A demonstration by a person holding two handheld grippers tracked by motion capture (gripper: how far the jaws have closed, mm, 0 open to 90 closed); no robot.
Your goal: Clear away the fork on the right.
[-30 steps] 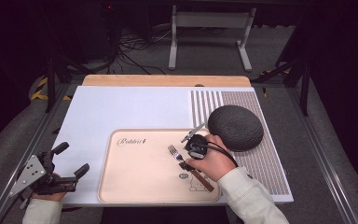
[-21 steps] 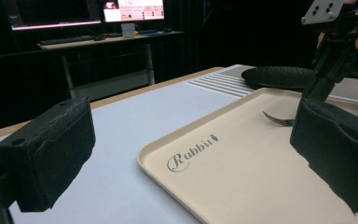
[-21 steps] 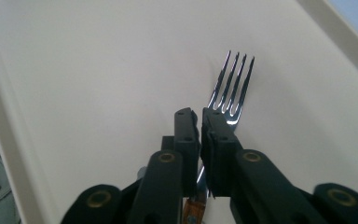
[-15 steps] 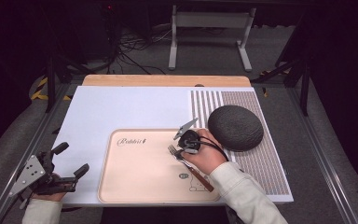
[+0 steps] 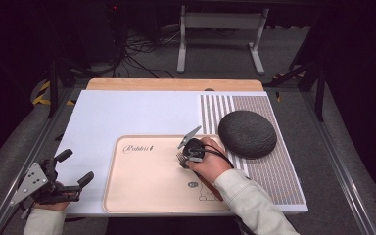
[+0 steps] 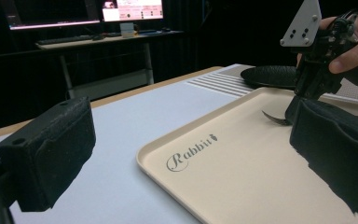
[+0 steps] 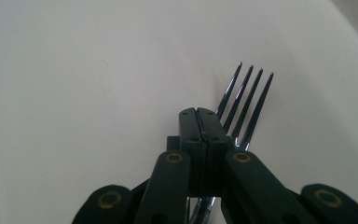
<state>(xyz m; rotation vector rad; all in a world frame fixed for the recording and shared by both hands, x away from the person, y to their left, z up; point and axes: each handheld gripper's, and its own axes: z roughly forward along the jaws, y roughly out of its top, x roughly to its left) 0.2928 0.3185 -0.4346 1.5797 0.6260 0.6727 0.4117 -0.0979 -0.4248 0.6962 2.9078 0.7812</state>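
Observation:
A fork (image 7: 247, 98) with a brown handle (image 5: 209, 189) lies on a beige tray (image 5: 147, 188) printed with "Rabbit". My right gripper (image 5: 182, 158) points down at the fork's head, and its jaws are shut against each other. In the right gripper view the closed tips (image 7: 198, 114) sit just left of the tines, and the fork's neck runs underneath them. I see nothing clamped between the pads. The left gripper view shows this gripper (image 6: 291, 112) touching down by the curved tines (image 6: 272, 119). My left gripper (image 5: 76, 166) rests open off the tray's left corner, its wide jaws (image 6: 191, 154) holding nothing.
A dark round upturned bowl (image 5: 247, 133) sits on a striped mat (image 5: 274, 171) to the tray's right. A white sheet (image 5: 127, 112) covers the table, with a wooden strip along the far edge. Metal rails flank the table.
My right hand has moved left and down along the fork from its handle to its head. The left gripper has stayed put.

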